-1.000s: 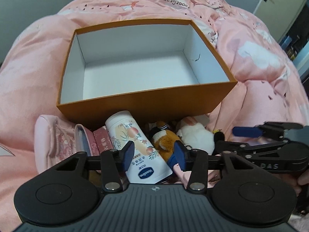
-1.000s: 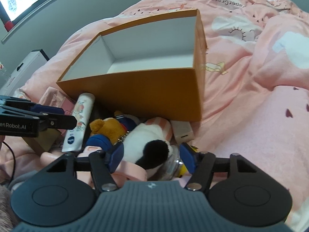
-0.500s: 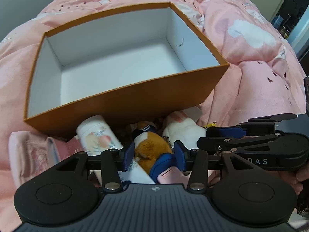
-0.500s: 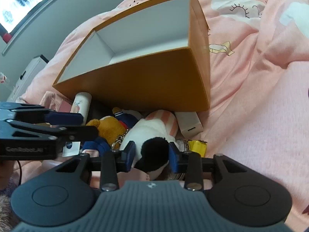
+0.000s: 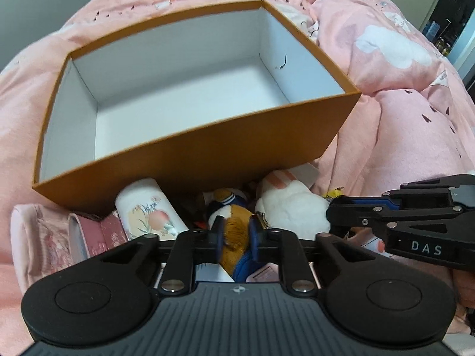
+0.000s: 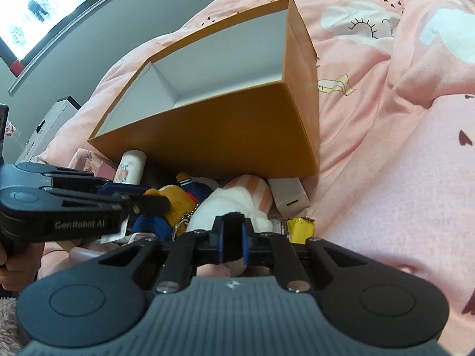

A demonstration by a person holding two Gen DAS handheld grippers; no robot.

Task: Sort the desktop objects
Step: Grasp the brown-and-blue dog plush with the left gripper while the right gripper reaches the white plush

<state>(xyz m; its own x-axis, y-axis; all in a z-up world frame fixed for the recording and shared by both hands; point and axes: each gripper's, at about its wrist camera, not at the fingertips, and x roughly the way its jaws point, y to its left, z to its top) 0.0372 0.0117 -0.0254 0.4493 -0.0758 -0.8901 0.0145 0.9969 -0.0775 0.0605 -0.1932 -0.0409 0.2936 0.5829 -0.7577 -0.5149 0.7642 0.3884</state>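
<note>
An empty orange box [image 5: 207, 151] with a white inside rests tilted on pink bedding, also seen from its corner [image 6: 225, 139]. Below it lies a heap of items: a white tube with a peach print [image 5: 148, 210], a brown plush bear in blue clothes [image 5: 234, 222] and a white plush toy [image 5: 292, 209]. My left gripper [image 5: 236, 234] is closing, its blue pads pressing the bear's brown fur. My right gripper [image 6: 232, 237] is closing too, pinching the black fluffy tuft of the white plush toy [image 6: 228, 204]. The two grippers sit side by side.
A small white box [image 6: 289, 197] and a yellow item [image 6: 299, 228] lie by the orange box's right corner. Pink pouches [image 5: 44, 237] sit at the heap's left. Rumpled pink bedding [image 6: 400, 148] spreads to the right. A white cabinet [image 6: 50, 121] stands beyond the bed.
Both grippers went from open to closed. The left one shifted right from the peach tube onto the brown bear. The right one clamped on the white plush's black tuft.
</note>
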